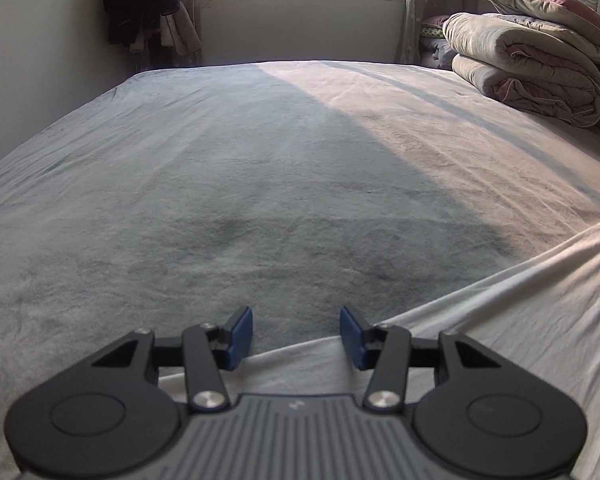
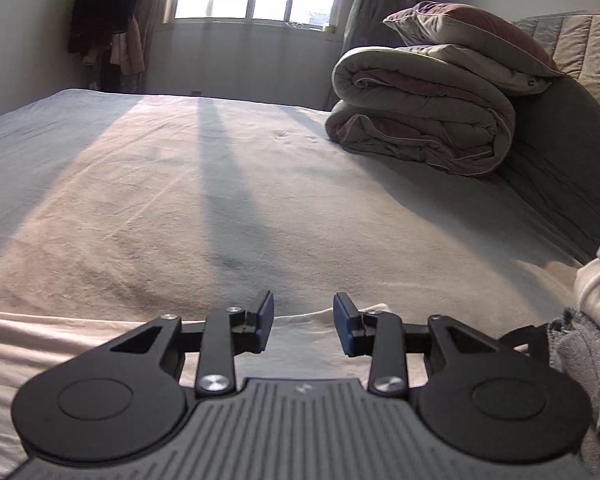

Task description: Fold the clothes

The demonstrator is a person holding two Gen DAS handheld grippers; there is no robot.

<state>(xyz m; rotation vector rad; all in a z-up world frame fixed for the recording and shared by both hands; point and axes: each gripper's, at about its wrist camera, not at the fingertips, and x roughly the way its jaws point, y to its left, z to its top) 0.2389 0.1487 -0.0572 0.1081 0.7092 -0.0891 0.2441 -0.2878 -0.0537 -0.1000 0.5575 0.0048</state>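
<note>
While the big grey bed [image 1: 220, 184] is taking up nearly the whole view, a folded quilt stack [image 2: 420, 120] is sitting at its far right corner, well apart from the action. The pale garment [image 1: 500, 320] is lying spread flat along the near edge of the bed — no crease or fold is showing in it, so I'm guessing the folding is barely getting going. A small pile of other clothes [image 2: 588, 320] is waiting off to the right. The left gripper [image 1: 296, 334] is hovering over the garment's edge with its jaws spread, pinching nothing — the right gripper [image 2: 303, 326] is doing the same, parted and empty.
</note>
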